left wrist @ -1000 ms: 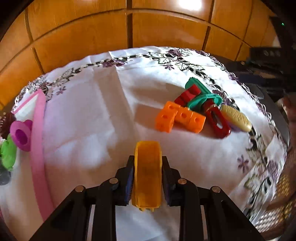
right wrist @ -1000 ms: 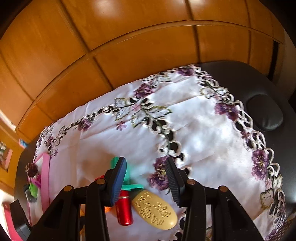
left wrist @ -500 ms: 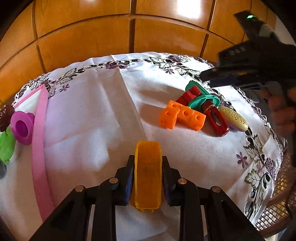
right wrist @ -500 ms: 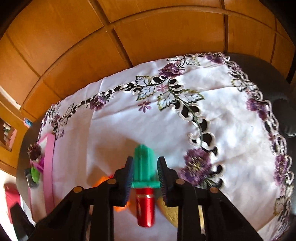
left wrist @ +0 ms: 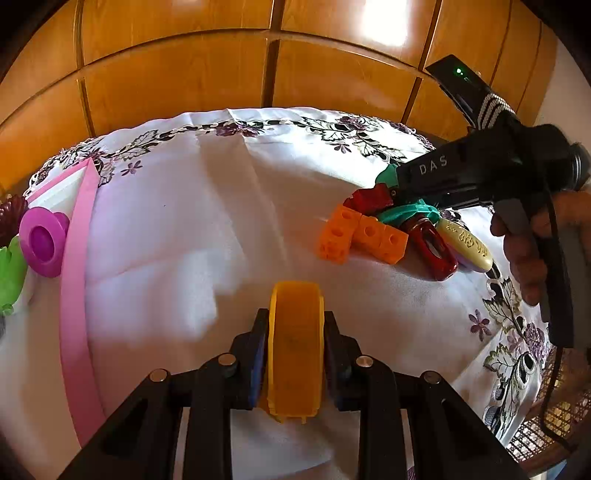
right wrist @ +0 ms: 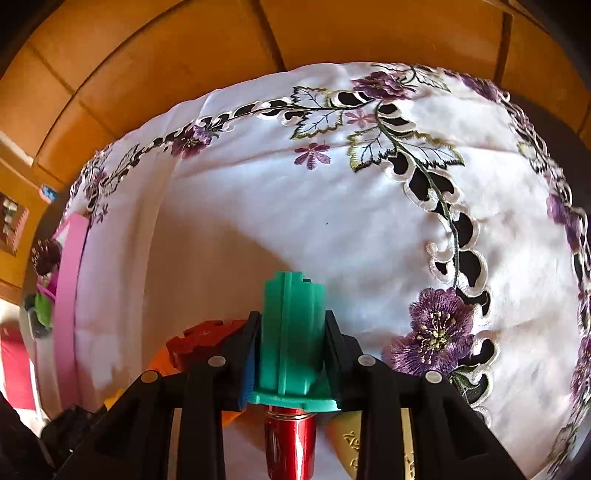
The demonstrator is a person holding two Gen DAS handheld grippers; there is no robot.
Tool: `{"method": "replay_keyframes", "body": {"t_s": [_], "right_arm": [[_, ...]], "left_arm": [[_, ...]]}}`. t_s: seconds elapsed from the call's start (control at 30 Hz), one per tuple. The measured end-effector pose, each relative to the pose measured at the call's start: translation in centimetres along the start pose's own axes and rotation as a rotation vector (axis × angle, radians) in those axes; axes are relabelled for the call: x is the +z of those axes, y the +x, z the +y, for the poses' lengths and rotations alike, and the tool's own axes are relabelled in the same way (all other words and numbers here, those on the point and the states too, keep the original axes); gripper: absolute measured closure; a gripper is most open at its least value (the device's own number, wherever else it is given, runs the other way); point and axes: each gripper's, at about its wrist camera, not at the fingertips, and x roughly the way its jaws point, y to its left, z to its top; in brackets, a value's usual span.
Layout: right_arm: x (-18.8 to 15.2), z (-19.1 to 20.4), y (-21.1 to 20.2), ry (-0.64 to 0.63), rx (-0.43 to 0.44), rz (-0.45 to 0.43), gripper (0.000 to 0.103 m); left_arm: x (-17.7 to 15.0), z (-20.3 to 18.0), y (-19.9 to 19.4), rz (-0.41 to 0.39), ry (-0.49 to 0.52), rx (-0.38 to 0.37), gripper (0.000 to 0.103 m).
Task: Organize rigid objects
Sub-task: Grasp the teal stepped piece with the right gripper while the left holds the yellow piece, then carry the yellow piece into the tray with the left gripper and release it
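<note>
The right gripper's (left wrist: pixel 393 192) tips vanish into the toy pile, so its jaws can't be read from the left wrist view. The green piece (left wrist: pixel 404 214) is mostly hidden behind it. In the right wrist view the red cylinder (right wrist: pixel 291 439) runs off the bottom edge, and the cream piece (right wrist: pixel 347 439) peeks out between the fingers (right wrist: pixel 384 413). At far left, the lime toy (left wrist: pixel 9 273) is cut off.

Warm daylight is bright on the white tablecloth (left wrist: pixel 184 229), dappling it with sunlit patches and soft shadows. A hot glare spot blooms on the wooden panelling (left wrist: pixel 384 27). Fisheye curvature bends both views, dark vignetting fills the corners, and focus stays mostly sharp.
</note>
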Motion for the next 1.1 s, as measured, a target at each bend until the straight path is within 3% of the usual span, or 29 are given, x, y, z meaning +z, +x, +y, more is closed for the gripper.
{"method": "replay_keyframes", "body": {"t_s": [0.33, 0.47, 0.6, 0.77, 1.1], "right_arm": [[0.1, 0.2, 0.1, -0.032, -0.018, -0.018, 0.072], [0.2, 0.3, 0.2, -0.044, -0.024, -0.029, 0.073], [0.4, 0.1, 0.1, -0.047, -0.017, -0.031, 0.072], [0.2, 1.1, 0.0, -0.109, -0.078, -0.05, 0.073], [0.0, 1.9, 0.0, -0.16, -0.124, -0.065, 0.073]], "left_arm": [[0.0, -0.2, -0.1, -0.003, 0.018, 0.01, 0.076], [0.5, 0.4, -0.7, 0.013, -0.026, -0.037, 0.077], [0.9, 0.5, -2.9, -0.036, -0.024, -0.049, 0.077], [1.4, 1.0, -6.4, -0.086, -0.042, -0.067, 0.077], [1.9, 8.3, -13.2, -0.175, -0.216, -0.03, 0.076]]}}
